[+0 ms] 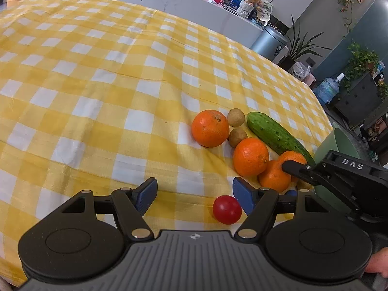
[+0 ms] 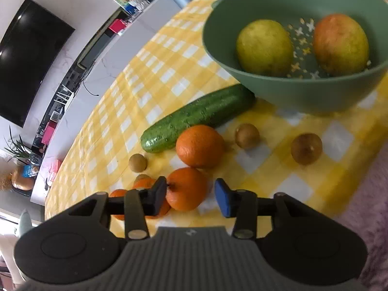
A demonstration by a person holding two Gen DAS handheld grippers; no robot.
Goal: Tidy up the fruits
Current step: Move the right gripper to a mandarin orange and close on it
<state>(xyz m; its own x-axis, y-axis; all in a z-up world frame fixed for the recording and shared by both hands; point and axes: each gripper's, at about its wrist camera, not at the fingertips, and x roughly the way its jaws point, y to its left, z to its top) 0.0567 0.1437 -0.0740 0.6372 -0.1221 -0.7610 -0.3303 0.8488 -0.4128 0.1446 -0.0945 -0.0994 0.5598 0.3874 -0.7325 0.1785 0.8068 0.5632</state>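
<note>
1. while the left gripper point(image 1: 194, 191) hangs over the checked tablecloth point(image 1: 97, 84), its jaws stand wide apart with nothing between them; a small red tomato point(image 1: 227, 209) lies on the cloth just beside its right blue pad.
2. the right gripper point(image 2: 191, 194) is low over the pile of fruit, jaws part-way closed around the nearest orange point(image 2: 186, 189). the black finger point(image 2: 158, 191) touches the orange's side, while a sliver of cloth shows between the fruit and the blue pad point(image 2: 223, 198), so the fruit is not clamped.
3. just beyond it sits a second orange point(image 2: 200, 145), with more oranges partly hidden behind the black finger.
4. small brown round fruits point(image 2: 306, 148) are scattered on the cloth around the oranges.
5. a cucumber point(image 2: 196, 118) lies behind the second orange, one end reaching the foot of the green bowl point(image 2: 303, 94).
6. the bowl stands on the cloth farthest off and holds a yellow-green fruit point(image 2: 264, 47) and a red-yellow fruit point(image 2: 340, 44), side by side and apart.
</note>
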